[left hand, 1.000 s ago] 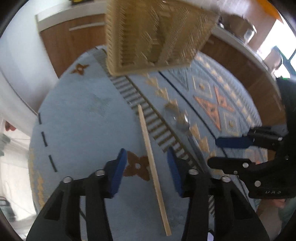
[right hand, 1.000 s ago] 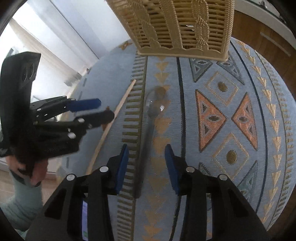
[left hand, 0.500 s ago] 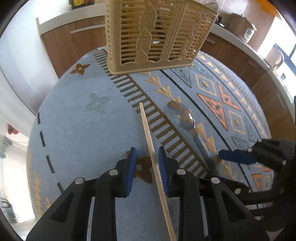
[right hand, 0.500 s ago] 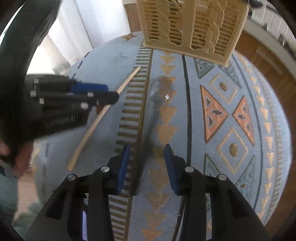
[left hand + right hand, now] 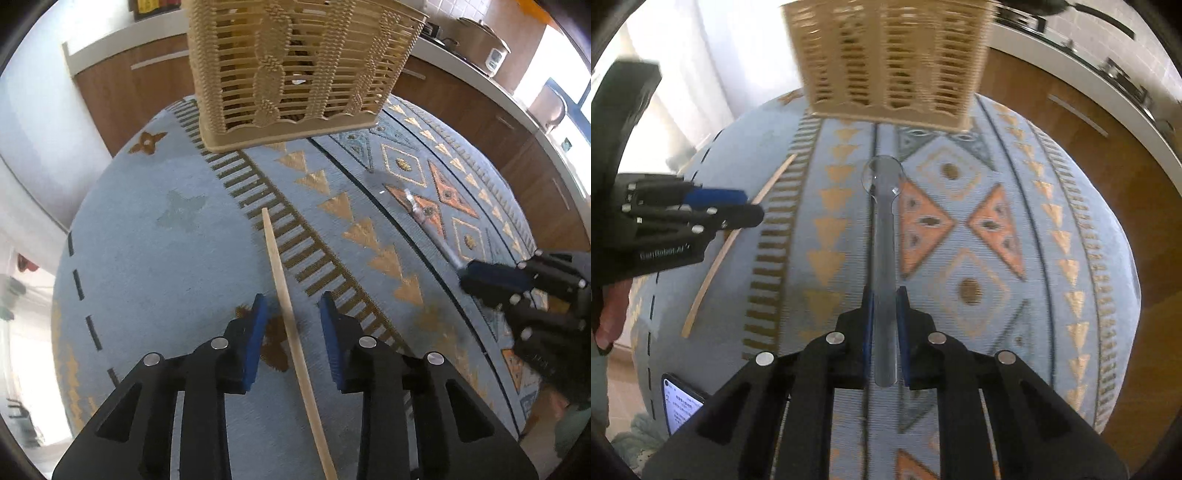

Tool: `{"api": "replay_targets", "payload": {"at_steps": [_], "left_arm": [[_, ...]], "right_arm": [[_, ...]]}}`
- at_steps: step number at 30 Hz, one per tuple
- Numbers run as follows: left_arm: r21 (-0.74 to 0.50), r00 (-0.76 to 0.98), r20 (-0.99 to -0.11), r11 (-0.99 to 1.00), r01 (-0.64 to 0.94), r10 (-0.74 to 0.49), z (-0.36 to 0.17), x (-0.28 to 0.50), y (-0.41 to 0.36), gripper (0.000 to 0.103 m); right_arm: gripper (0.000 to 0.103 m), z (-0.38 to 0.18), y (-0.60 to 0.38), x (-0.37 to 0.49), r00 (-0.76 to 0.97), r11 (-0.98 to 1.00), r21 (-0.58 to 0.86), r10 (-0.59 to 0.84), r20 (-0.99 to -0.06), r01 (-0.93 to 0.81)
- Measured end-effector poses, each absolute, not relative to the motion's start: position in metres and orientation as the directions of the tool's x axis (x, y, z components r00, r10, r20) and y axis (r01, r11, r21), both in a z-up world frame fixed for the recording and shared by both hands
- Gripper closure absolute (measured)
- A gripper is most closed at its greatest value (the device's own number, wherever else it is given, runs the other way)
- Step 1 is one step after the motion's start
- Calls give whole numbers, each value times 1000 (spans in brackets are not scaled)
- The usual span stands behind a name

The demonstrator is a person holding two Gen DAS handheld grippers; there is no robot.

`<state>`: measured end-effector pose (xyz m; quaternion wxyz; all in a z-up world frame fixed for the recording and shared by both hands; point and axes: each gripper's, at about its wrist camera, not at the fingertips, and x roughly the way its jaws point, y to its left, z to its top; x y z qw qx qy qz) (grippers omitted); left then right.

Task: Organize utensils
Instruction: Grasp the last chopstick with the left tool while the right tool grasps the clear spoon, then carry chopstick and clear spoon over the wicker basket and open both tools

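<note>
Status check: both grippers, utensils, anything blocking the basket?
Right gripper closing on spoon. Left gripper opening, straddling chopstick. Basket ahead, path clear.

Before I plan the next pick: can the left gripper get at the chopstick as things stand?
Probably yes. The chopstick already lies between the left gripper's opening jaws on the cloth, with gaps on both sides and nothing over it. The right gripper, closing around the spoon, is off to the side.
</note>
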<state>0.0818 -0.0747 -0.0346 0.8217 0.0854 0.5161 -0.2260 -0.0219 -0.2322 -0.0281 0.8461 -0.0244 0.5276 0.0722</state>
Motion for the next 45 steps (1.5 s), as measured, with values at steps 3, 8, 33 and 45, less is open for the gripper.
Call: {"api": "replay_targets", "payload": {"at_steps": [3, 8, 33, 45], "left_arm": [[7, 417, -886, 893, 451, -203, -36, 79, -83, 96], [-38, 409, -884, 907, 420, -227, -34, 84, -74, 98], [77, 320, -942, 863, 500, -101, -34, 126, -93, 98], [-112, 548, -757, 896, 430, -357, 26, 87, -58, 100]], "right_arm": [[93, -34, -240, -18, 410, 990, 26, 80, -909, -135], [89, -31, -249, -14, 376, 984, 82, 136, -917, -155], [93, -26, -214, 80, 156, 976, 40, 74, -985, -212], [93, 26, -212, 58, 373, 959, 126, 216, -902, -252]]}}
